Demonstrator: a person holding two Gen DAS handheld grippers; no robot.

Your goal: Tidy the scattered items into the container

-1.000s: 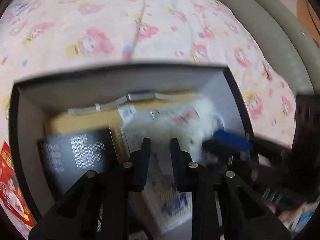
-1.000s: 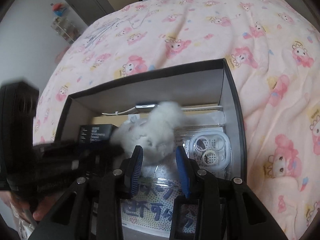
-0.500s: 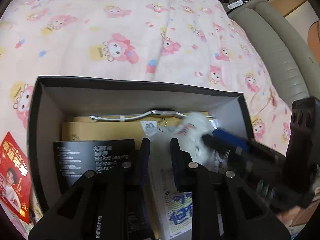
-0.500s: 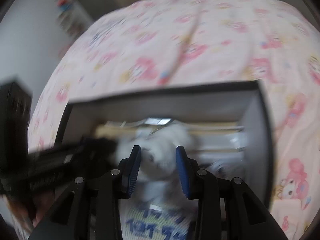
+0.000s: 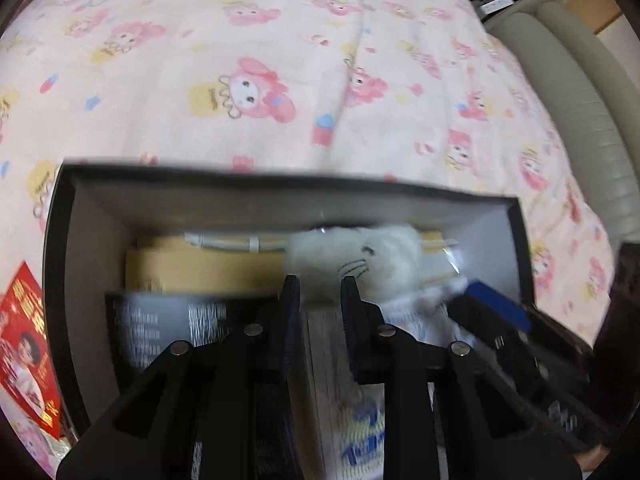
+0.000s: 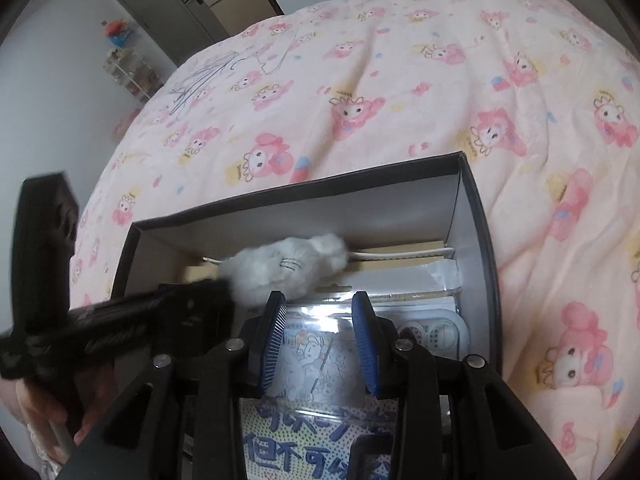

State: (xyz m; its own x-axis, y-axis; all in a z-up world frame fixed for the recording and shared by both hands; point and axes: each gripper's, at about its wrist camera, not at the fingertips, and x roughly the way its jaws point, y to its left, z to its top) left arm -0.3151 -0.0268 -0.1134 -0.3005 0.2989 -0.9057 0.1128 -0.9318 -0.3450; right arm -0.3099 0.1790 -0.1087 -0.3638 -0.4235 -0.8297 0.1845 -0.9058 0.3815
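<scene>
Hovering over the open black box (image 5: pixel 280 180) on the pink cartoon-print blanket (image 5: pixel 280 60), both pairs of tongs point steeply down into it. The left tongs (image 5: pixel 319 284) are released: a clear gap stands between the two black fingers, with only the box's contents showing through it. The right tongs (image 6: pixel 318 300), with blue ribbed pads, are likewise released, and a printed packet (image 6: pixel 312 440) with blue characters lies beneath their gap.

A white plush toy (image 5: pixel 372 256) lies inside the box, just beyond the tips of both tongs, near the far wall. From the right wrist view it sits ahead and slightly left of the right tongs; whether the blurred left tongs touch it there cannot be told.

Beyond and left of the left tongs lie a tan carton (image 5: pixel 200 264) with a white cable (image 5: pixel 232 242) on it, and nearer, a black carton (image 5: pixel 168 320). Right of the right tongs sits a clear plastic case (image 6: pixel 436 328). A red leaflet (image 5: pixel 24 340) lies outside the box, far left.
</scene>
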